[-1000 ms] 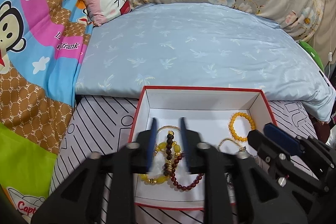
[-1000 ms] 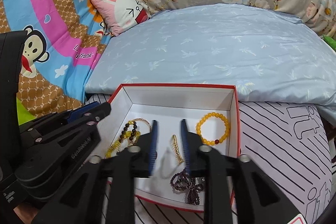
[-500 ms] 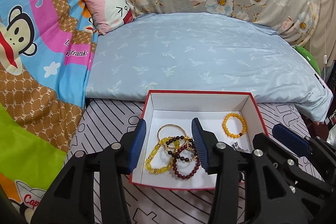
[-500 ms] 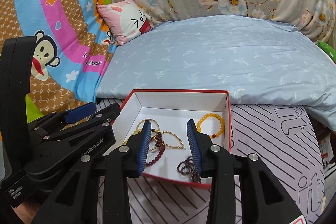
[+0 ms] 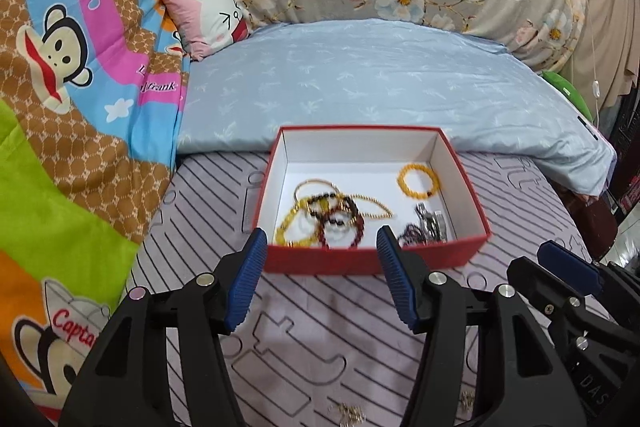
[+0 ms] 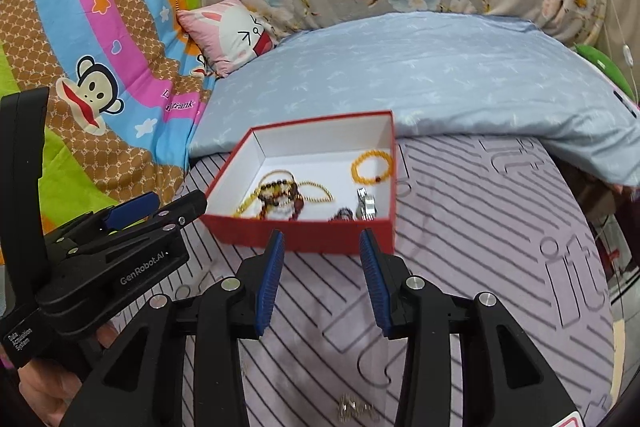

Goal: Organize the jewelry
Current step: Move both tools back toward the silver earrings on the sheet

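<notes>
I have both grippers hanging above the striped mat (image 5: 304,339), short of the red box (image 5: 372,261): the left gripper (image 5: 320,247) has its fingers spread wide and empty, and the right gripper (image 6: 321,247) is likewise parted with nothing between its pads. Most of the jewelry sits inside the box: a tangle of beaded bracelets (image 5: 320,217) at its left, an orange bracelet (image 5: 418,179) apart at the back right, and a silvery piece (image 5: 430,223) beside dark beads. My worry is that pinching into that tangle would likely drag several strands out together, or nudge the light box across the mat. A small gold item (image 6: 356,409) lies on the mat beneath my fingers, blurred and half cut off; I cannot tell what it is.
</notes>
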Tool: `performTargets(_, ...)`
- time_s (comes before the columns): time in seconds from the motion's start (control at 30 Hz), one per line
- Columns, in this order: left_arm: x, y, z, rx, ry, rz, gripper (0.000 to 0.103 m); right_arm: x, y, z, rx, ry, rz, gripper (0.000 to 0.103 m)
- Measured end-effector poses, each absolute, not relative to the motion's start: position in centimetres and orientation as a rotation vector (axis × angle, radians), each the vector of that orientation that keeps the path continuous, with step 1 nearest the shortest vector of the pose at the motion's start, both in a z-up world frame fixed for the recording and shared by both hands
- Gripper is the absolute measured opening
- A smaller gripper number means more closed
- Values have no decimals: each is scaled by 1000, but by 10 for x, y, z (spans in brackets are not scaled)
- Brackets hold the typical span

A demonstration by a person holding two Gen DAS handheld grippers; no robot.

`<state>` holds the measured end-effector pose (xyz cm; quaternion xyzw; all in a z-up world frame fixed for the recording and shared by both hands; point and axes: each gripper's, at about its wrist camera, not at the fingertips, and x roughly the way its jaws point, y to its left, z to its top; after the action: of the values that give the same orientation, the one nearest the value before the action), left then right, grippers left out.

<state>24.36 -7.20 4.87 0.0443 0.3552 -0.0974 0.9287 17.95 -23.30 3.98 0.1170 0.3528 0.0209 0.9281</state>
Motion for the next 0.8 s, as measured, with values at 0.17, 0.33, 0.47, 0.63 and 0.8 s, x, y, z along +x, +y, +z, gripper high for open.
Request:
performTargets(0.17,220,-71,38,95,755,-203,55,155,-234,25,253,752,33,39)
performTargets(0.33,203,-67,23,86,793,-193,55,134,-233,6,267,791,28,39)
performTargets(0.47,192,-63,11,81,823,-182,55,119,-232,-8,274,819,18,39)
performTargets(0.63,180,-56,-4,68,860,-168,55,103,-233,-25,262,848,-4,39)
performTargets(0.8,162,-45,-30,47,913,-154,61,88,-227,-44,217,885,-20,39)
